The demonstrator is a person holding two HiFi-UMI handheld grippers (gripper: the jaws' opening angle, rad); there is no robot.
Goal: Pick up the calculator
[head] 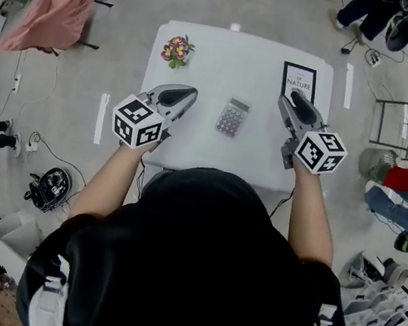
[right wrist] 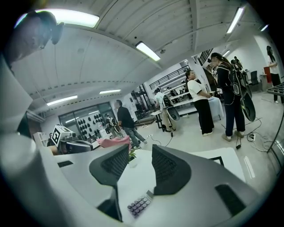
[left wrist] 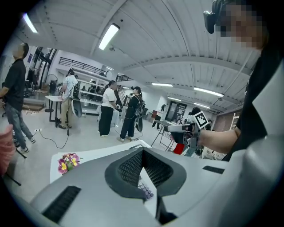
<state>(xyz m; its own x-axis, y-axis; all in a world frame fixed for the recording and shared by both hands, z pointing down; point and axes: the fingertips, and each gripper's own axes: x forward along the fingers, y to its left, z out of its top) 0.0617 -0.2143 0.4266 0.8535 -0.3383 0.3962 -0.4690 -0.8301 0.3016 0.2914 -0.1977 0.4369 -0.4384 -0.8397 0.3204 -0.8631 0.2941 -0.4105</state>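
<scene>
Between left tongs (head: 187,94) and right tongs (head: 297,97) (untouched) lies the calculator (head: 232,117).

The head camera looks steeply down over the person onto the white table (head: 206,51) at twelve o'clock. Each gripper camera rides close behind its jaws, facing almost level across the tabletop. All three views share the calculator (head: 233,117). The left gripper view also catches the right gripper (left wrist: 170,128) at four o'clock.

Matt grey plastic left tool (head: 184,95) and right tool (head: 297,100), ribbed pads (right wrist: 168,168); smooth white table (head: 220,61); plastic calculator (head: 233,117)
</scene>
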